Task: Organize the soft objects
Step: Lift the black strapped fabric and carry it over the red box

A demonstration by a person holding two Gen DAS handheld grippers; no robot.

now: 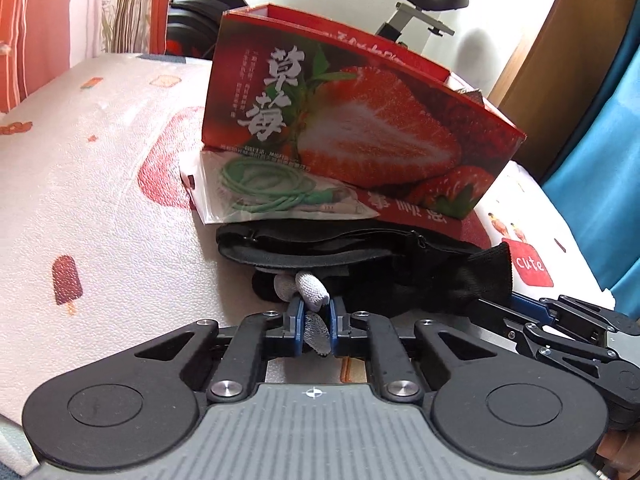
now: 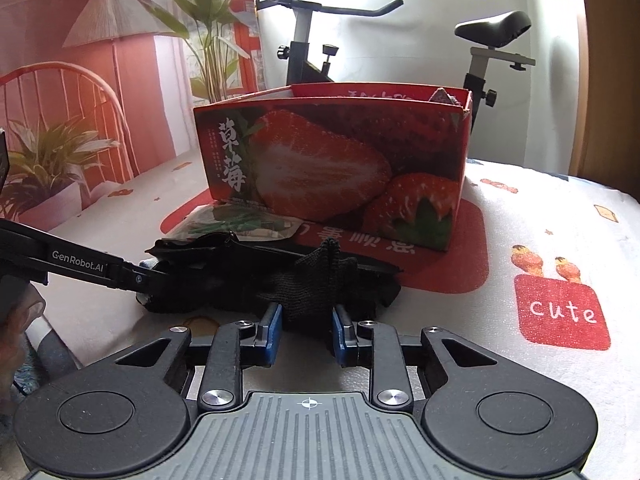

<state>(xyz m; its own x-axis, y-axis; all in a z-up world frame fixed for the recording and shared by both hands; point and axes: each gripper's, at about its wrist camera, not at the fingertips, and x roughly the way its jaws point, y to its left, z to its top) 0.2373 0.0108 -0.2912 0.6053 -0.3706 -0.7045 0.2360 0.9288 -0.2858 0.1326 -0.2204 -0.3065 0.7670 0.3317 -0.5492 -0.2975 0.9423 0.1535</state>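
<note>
Hand-held gripper on our left (image 1: 316, 312) is pinching a grey mesh fingertip (image 1: 310, 294) of a black knit glove (image 1: 440, 280), its blue pads closed tight on the fabric, while the right hand-held gripper (image 2: 307, 330) is sitting with its jaws parted around the glove's black cuff (image 2: 316, 280), not visibly squeezing it. We are working on a bed (image 1: 100, 184) spread with a popsicle-print cover. The glove is lying on a black zip pouch (image 1: 340, 244), and just beyond it a clear bag of green cord (image 1: 264, 188) is leaning against the open red strawberry box (image 1: 360, 120).

We are judging this as the pickup of the glove, with the box as the likely destination. To do it well, we should be closing the right jaws fully on the cuff before lifting, so that both ends rise together and the knit does not sag or drag the pouch along. The left grip is holding only a thin fingertip, which could slip; lifting slowly and level, then clearing the box's near wall before releasing, looks safest.
</note>
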